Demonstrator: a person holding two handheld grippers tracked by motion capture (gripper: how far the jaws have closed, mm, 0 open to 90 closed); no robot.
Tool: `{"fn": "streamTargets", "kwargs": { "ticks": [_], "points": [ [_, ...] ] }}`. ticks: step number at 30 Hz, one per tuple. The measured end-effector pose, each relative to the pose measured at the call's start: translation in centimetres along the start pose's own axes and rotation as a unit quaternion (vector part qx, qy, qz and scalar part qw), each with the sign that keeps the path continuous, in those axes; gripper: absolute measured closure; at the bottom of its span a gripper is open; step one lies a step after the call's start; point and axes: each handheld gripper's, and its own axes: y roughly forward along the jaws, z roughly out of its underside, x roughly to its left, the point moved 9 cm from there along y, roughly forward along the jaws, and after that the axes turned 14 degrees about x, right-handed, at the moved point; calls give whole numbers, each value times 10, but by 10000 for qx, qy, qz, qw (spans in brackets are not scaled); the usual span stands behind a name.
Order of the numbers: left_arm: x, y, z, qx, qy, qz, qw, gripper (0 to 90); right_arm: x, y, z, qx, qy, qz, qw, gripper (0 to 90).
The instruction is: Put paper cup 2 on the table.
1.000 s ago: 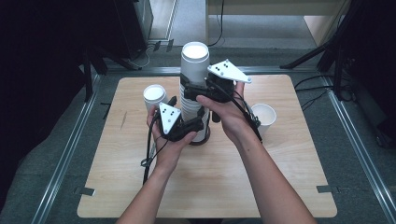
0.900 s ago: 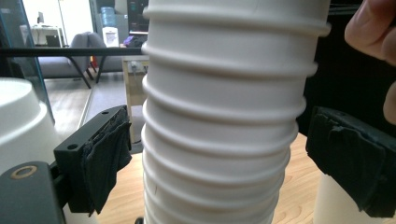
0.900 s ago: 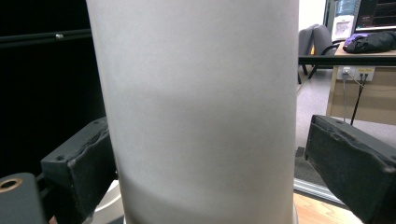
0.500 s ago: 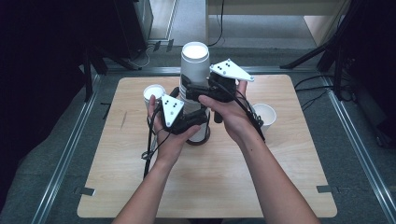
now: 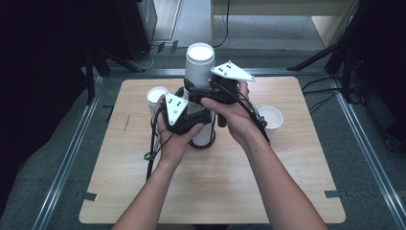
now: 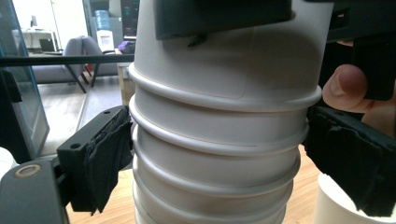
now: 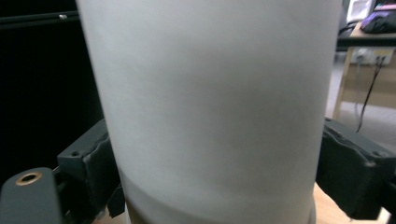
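**Both sets of jaws on the cup stack, top cup about to part from the rest**

Fingers first. Left gripper (image 5: 198,117): its black pads (image 6: 109,156) stand on either side of the stack of paper cups (image 5: 201,129), low down, level with the rolled rims; in the left gripper view the left pad touches the rims and the right pad sits against them too, so it reads as clamped on the stack. Its jaws have just been closing a little, with the stack between them. Right gripper (image 5: 198,91): pads (image 7: 100,161) flank the smooth wall of the top cup (image 5: 199,64), higher up. Its jaws have just been closing markedly, cup between them; in the right gripper view the left pad meets the wall, the right pad looks to be at it. Judged as gripping.

Position of the work: stack stands upright near the middle of the wooden table (image 5: 287,191), long axis vertical. Two single cups stand apart from it, one behind the left hand (image 5: 157,96), one to the right (image 5: 270,120).

Relation that matters: right gripper directly above the left, both on one vertical axis. Judgement: separation calls for a straight lift along that axis by the right hand while the left holds the lower cups down; any tilt could jam the nested rims or tip the stack.
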Motion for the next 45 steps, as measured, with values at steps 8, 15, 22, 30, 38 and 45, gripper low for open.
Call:
{"fn": "streamTargets", "kwargs": {
  "ticks": [8,15,22,30,38,45],
  "points": [
    [0,-1,0,31,-89,66,9999,90,3,-4,-9,-154,-57,141,9998,132],
    [0,-1,0,24,-84,72,9999,92,4,-11,-23,-320,-10,208,9993,140],
    [0,-1,1,37,-71,72,9999,94,4,-18,-32,-460,-114,418,9980,147],
    [0,-2,1,22,-76,81,9999,99,9,-25,-47,-687,-177,517,9961,158],
    [1,-2,2,18,-61,78,9999,100,12,-38,-66,-961,-132,583,9936,165],
    [1,-1,2,26,-45,79,10000,101,8,-53,-80,-1235,-2,627,9904,167]
  ]
}}
